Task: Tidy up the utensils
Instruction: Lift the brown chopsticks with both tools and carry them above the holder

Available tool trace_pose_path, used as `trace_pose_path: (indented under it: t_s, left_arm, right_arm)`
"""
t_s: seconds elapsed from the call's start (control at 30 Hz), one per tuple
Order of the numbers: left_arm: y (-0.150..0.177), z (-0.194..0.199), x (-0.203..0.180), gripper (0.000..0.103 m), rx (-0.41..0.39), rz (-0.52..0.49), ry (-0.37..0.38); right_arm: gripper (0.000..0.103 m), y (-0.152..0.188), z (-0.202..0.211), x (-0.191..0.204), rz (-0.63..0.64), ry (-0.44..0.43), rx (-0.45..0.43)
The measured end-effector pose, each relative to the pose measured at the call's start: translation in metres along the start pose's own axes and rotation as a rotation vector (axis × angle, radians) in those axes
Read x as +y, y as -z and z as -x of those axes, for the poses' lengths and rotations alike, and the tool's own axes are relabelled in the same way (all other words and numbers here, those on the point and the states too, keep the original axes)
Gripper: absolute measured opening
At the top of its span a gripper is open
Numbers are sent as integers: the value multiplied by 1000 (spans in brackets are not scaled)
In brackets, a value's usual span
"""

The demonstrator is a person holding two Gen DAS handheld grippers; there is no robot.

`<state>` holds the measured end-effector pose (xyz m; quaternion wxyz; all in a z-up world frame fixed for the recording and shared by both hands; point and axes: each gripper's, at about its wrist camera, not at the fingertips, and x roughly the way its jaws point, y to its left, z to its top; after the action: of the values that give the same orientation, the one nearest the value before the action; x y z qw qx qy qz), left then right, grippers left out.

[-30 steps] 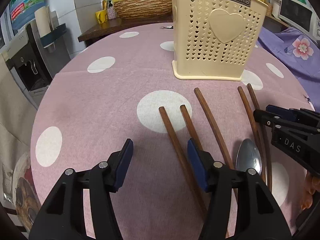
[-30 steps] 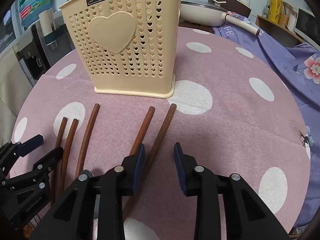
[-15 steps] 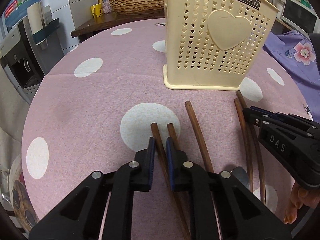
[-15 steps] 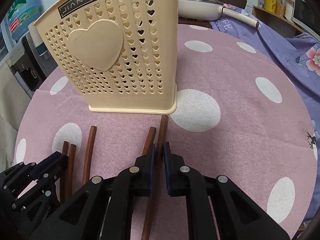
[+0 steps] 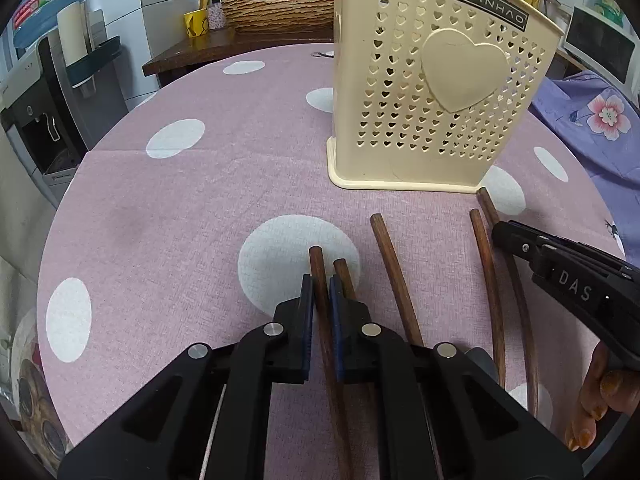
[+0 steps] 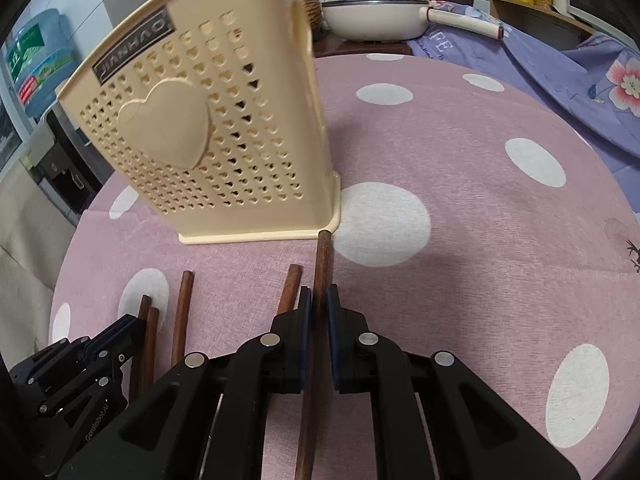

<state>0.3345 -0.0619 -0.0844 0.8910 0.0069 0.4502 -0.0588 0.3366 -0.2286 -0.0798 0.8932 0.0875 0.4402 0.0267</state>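
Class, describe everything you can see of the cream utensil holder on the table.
The utensil holder is cream plastic, upright on the spotted pink tablecloth. Its wall has rows of small heart-shaped holes, a raised heart in the middle and a dark label near the rim. A flat lip rings its base. One chopstick tip reaches its corner.

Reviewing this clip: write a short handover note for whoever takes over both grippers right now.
Left gripper: jaws have just closed on the leftmost chopstick, which lies on the tablecloth.
Right gripper: jaws have just closed on the rightmost chopstick, whose tip nearly reaches the foot of the holder.
Three more chopsticks lie between them; a spoon lies mostly hidden behind the left gripper.
Done: both grasps. Nothing can be seen in the holder yet.
Left: lift both chopsticks, drop them into the holder, then fetch the rest and the spoon.
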Motion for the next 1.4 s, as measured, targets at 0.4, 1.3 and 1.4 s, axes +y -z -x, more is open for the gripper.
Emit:
trace_pose_path:
  t_s: [0.4, 1.3, 1.4]
  left_arm:
    - [-5, 13, 11, 8, -42, 53, 48]
    - [-22, 164, 20, 8, -375, 69, 131]
    - [-24, 173, 20, 8, -392, 66, 125]
  right_arm:
    - [8, -5, 30, -15, -52, -48, -99]
    - [8, -18, 176, -5, 44, -214, -452]
    - [8, -20, 186, -1, 66, -220, -470]
